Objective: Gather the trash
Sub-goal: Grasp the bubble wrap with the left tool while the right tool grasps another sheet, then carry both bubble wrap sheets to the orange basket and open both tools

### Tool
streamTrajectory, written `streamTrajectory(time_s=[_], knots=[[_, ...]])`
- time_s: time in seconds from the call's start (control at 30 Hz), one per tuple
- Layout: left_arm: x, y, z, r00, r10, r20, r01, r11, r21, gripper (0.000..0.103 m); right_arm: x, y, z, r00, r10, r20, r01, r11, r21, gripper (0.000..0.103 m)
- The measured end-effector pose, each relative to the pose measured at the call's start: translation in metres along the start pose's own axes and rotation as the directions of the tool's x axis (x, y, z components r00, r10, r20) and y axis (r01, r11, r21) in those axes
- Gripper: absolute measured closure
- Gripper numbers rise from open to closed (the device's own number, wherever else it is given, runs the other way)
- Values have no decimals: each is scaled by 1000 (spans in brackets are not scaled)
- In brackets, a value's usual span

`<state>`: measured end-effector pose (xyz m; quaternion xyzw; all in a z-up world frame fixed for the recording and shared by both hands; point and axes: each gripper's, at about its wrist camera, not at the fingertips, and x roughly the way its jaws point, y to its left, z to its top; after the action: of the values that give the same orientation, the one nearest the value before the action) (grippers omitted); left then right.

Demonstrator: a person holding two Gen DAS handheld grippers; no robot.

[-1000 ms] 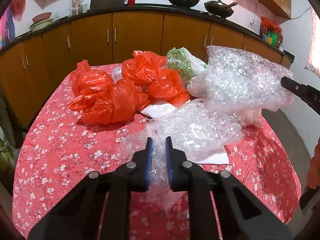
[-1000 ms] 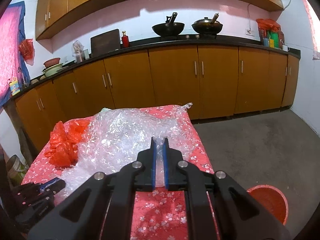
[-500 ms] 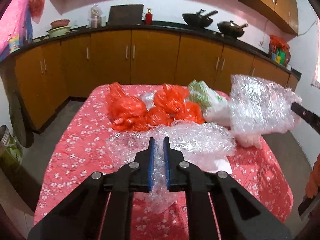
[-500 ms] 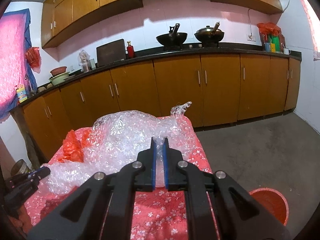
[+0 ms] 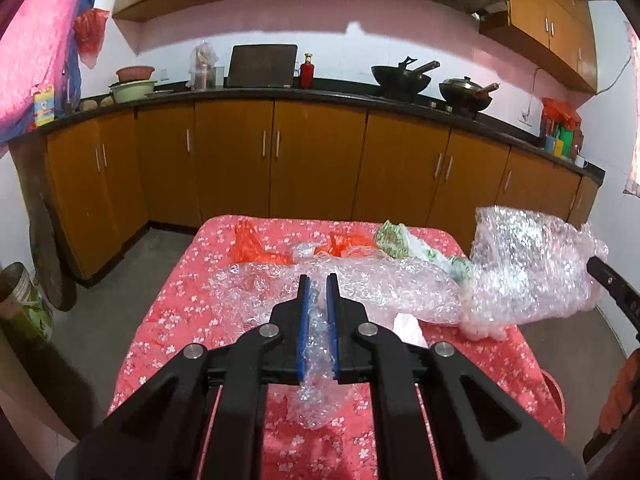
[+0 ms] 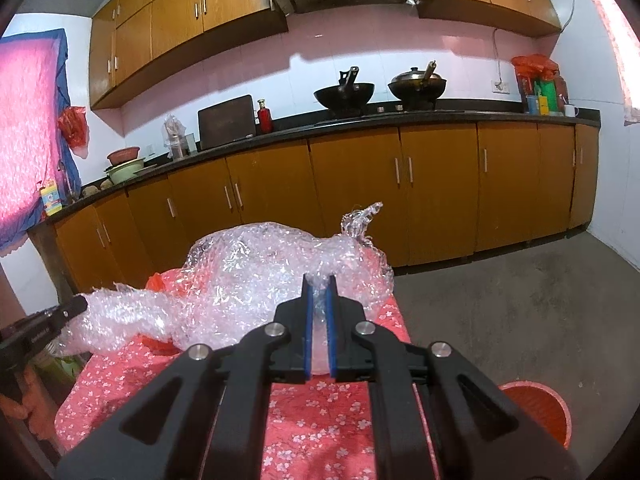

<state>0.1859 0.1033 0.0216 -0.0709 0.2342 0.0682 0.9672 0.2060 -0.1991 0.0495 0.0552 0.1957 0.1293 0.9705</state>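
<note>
My left gripper [image 5: 318, 280] is shut on a clear bubble-wrap sheet [image 5: 360, 284] and holds it lifted above the red flowered table [image 5: 172, 320]. My right gripper [image 6: 319, 280] is shut on a second bubble-wrap bundle [image 6: 260, 276], held in the air over the table's right edge; that bundle also shows at the right of the left wrist view [image 5: 528, 268]. Orange plastic bags [image 5: 256, 248], a green-and-white bag [image 5: 404, 240] and a white tissue [image 5: 408, 326] lie on the table.
An orange bin [image 6: 536, 412] stands on the floor to the right of the table. Brown kitchen cabinets [image 6: 360, 192] line the far wall, with two woks [image 6: 344, 94] on the counter. A jar [image 5: 24, 304] stands on the floor at left.
Both grippers have risen with their bubble wrap. The left sheet has lifted off the table and the camera view has tilted up toward the cabinets.
</note>
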Motion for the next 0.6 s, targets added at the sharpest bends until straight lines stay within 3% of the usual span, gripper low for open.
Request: streamTrajectory(time_s=[0.6], knots=[[-4, -63, 10, 994, -110, 30, 108, 993, 46, 96, -28, -59, 2, 994, -109, 28, 108, 993, 45, 96]])
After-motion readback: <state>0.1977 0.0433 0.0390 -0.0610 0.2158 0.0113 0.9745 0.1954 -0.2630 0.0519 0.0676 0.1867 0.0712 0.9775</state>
